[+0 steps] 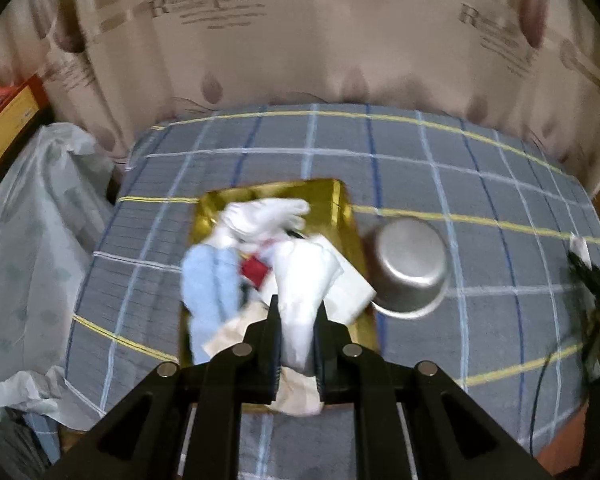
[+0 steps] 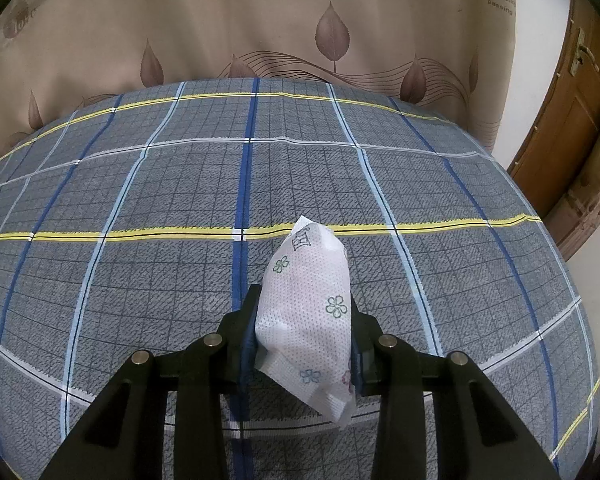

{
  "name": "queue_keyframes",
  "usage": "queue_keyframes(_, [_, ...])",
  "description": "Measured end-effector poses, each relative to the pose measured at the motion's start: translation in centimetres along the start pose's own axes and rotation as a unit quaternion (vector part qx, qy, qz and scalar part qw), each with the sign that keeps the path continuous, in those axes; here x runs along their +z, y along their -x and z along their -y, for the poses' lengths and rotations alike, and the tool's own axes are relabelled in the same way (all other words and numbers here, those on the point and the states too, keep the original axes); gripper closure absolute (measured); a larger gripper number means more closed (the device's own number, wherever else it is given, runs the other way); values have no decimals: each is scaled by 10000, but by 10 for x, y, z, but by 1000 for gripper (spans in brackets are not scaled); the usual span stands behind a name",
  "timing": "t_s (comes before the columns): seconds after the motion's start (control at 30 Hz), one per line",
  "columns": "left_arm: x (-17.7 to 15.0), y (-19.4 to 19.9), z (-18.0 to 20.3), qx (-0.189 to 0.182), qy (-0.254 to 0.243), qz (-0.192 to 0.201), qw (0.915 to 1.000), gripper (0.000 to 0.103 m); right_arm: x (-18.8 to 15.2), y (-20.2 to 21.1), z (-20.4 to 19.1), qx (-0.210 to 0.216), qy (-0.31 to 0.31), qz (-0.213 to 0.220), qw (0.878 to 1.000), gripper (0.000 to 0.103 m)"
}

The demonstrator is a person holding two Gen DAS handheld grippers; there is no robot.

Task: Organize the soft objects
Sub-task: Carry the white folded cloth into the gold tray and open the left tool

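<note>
Beige leaf-printed curtains (image 2: pixel 300 40) hang behind the bed, whose grey plaid bedspread with blue, white and yellow lines (image 2: pixel 140 208) carries everything. Near the bed's middle sits a shiny gold rectangular tray (image 1: pixel 346 216), already heaped with soft things: a pale blue folded cloth (image 1: pixel 208 280), white gloves (image 1: pixel 264 212) and a small red item (image 1: pixel 254 270); an upturned round steel pot (image 1: pixel 410 268) lies just beside the tray's right edge. The left gripper (image 1: pixel 298 320) is clamped on a white bundled cloth (image 1: pixel 304 280), held over the tray's near half, the view blurred as if in motion. The right gripper (image 2: pixel 302 320) is closed around a white dotted wipe packet with green flower prints (image 2: pixel 308 304), which stands out past the fingertips above bare bedspread, well apart from the tray toward the bed's right side. Judging by this, the left cloth is about to be set down; doing it well likely means lowering it into a free spot before easing the jaws, so the pile does not spill over the tray's rim.
</note>
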State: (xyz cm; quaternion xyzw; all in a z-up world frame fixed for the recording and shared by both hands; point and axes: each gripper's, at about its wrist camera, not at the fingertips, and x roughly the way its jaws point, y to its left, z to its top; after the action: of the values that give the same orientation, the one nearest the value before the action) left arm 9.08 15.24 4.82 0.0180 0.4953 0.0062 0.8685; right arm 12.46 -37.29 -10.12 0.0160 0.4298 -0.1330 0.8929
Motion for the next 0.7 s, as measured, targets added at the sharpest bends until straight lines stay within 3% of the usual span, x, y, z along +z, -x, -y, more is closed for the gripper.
queue_keyframes(0.27, [26, -23, -28, 59, 368, -75, 9993, 89, 0, 0, 1, -12, 8, -1, 10000, 69])
queue_keyframes(0.63, [60, -57, -28, 114, 352, -240, 9990, 87, 0, 0, 0, -17, 10, -1, 10000, 68])
queue_keyframes(0.7, [62, -65, -29, 81, 425, -330, 9985, 82, 0, 0, 0, -17, 10, -2, 10000, 68])
